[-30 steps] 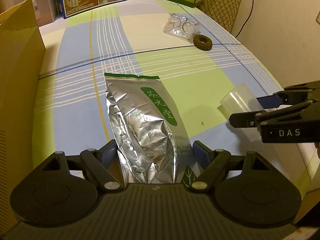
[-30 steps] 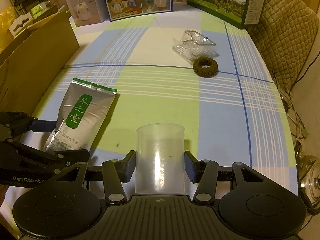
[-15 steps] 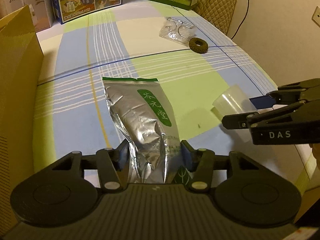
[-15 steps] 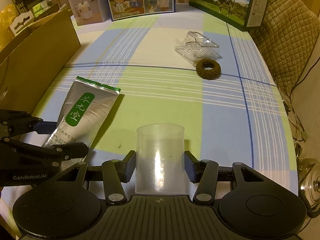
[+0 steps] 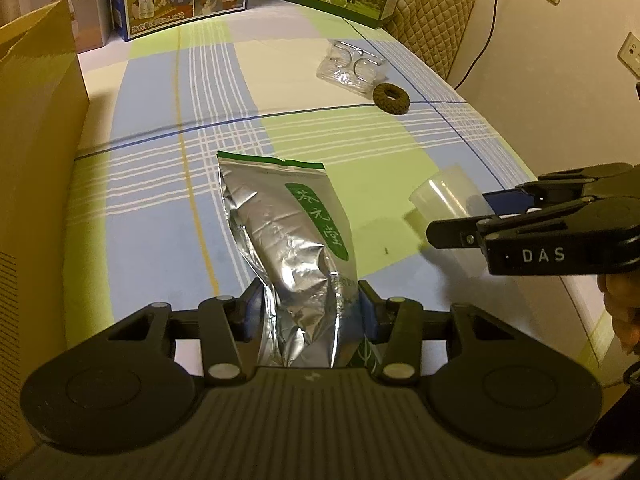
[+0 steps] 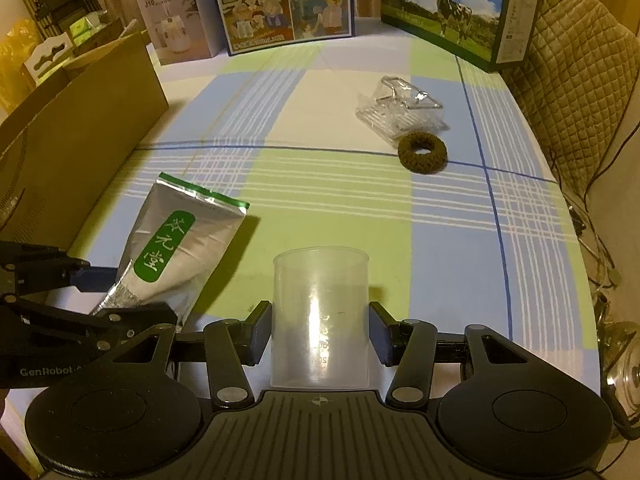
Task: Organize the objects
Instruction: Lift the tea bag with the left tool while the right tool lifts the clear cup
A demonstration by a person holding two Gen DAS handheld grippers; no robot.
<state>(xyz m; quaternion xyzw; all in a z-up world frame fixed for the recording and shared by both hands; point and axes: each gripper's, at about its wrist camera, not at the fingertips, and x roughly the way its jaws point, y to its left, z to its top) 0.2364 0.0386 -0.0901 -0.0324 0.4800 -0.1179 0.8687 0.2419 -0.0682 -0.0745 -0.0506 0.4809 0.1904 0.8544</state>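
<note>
A silver foil pouch (image 5: 288, 236) with a green label is squeezed between the pads of my left gripper (image 5: 310, 312), its far end raised off the checked tablecloth. The same pouch (image 6: 176, 252) shows at the lower left of the right wrist view, with the left gripper (image 6: 116, 292) on its near end. My right gripper (image 6: 320, 332) is shut on a clear plastic measuring cup (image 6: 320, 312) held upright. From the left wrist view the cup (image 5: 448, 196) juts out of the right gripper (image 5: 468, 216) at the right.
An open cardboard box (image 6: 72, 152) stands along the left edge. A crumpled clear plastic tray (image 6: 400, 112) and a brown ring-shaped hair tie (image 6: 422, 153) lie at the far right. Printed cartons (image 6: 284, 0) line the back. A quilted chair back (image 6: 576, 80) stands beyond the right edge.
My left gripper has closed in on the pouch, creasing its near end, and lifted it slightly. The right gripper keeps the cup and has barely moved.
</note>
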